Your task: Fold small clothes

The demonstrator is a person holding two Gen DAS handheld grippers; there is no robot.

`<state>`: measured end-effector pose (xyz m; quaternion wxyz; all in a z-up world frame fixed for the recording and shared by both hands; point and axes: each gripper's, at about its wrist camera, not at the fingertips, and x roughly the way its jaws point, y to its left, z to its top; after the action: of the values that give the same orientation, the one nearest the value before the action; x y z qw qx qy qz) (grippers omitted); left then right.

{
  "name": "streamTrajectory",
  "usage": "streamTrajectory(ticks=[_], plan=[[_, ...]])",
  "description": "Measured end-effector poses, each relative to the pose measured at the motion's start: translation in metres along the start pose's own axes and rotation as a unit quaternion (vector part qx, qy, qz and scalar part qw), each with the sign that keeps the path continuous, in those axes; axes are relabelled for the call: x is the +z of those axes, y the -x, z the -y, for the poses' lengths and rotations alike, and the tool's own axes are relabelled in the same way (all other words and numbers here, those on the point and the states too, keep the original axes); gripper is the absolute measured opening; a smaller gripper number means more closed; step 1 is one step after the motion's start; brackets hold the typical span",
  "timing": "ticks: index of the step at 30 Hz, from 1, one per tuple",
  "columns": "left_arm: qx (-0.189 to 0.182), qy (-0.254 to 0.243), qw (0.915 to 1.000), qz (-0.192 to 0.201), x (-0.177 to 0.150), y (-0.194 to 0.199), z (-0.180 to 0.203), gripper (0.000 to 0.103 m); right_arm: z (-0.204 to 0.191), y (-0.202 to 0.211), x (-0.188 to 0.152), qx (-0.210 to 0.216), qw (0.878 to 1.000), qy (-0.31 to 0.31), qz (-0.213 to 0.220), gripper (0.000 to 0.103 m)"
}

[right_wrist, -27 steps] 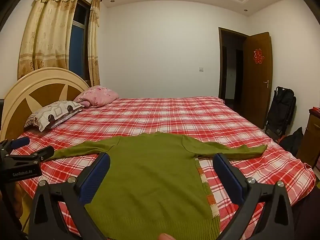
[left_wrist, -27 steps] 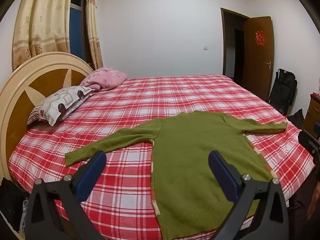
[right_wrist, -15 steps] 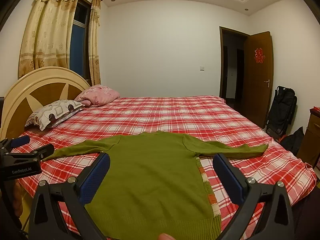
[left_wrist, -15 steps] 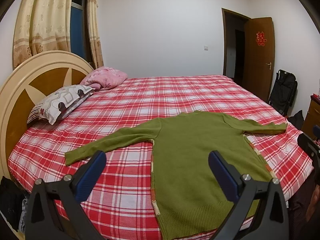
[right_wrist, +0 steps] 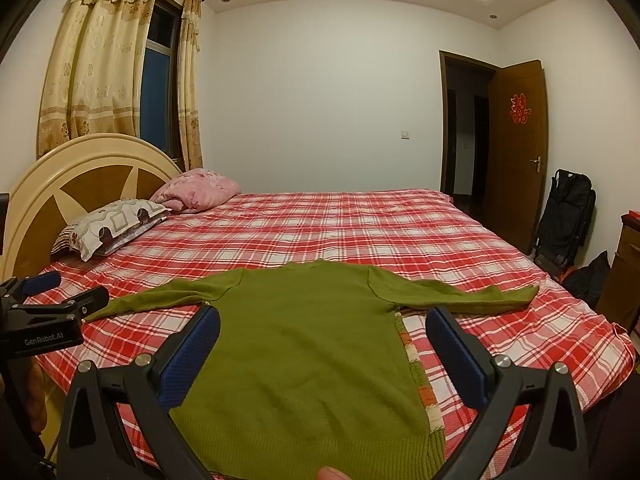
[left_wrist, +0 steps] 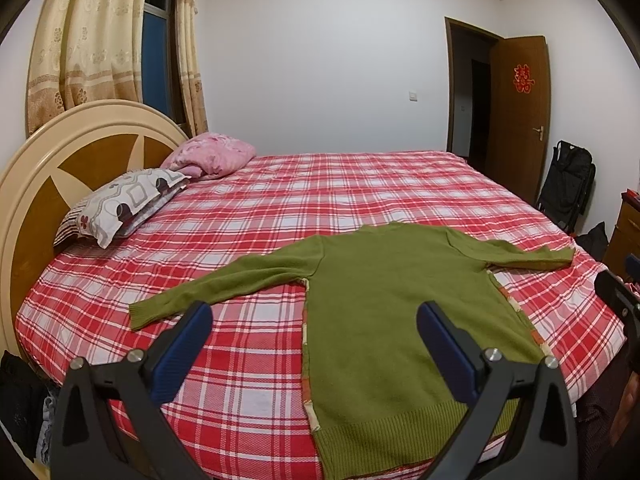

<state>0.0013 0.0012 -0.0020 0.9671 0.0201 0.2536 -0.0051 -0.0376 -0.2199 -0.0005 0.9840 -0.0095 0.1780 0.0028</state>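
Right now the green sweater (left_wrist: 400, 320) lies flat ahead of both wide-open, empty grippers, sleeves stretched sideways, its left sleeve (left_wrist: 224, 284) nearest the left gripper (left_wrist: 314, 338), the right gripper (right_wrist: 322, 340) over the hem.

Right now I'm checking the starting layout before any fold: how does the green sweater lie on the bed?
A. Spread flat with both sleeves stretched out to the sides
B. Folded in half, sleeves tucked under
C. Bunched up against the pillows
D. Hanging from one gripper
A: the green sweater lies flat on the plaid bed, a sleeve out to each side, with the left gripper and right gripper both open and holding nothing.
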Motion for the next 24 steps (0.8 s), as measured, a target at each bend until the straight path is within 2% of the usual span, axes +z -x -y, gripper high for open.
streamTrajectory(ticks=[21,24], plan=[[-0.002,0.008,0.9999,-0.011,-0.006,-0.013,0.001,0.103,0.009,-0.012,-0.005,0.006,1.0,-0.006,-0.018,0.102],[-0.005,0.003,1.0,-0.007,-0.008,-0.019,0.003,0.103,0.01,-0.016,-0.01,0.025,0.999,-0.009,-0.019,0.102]])
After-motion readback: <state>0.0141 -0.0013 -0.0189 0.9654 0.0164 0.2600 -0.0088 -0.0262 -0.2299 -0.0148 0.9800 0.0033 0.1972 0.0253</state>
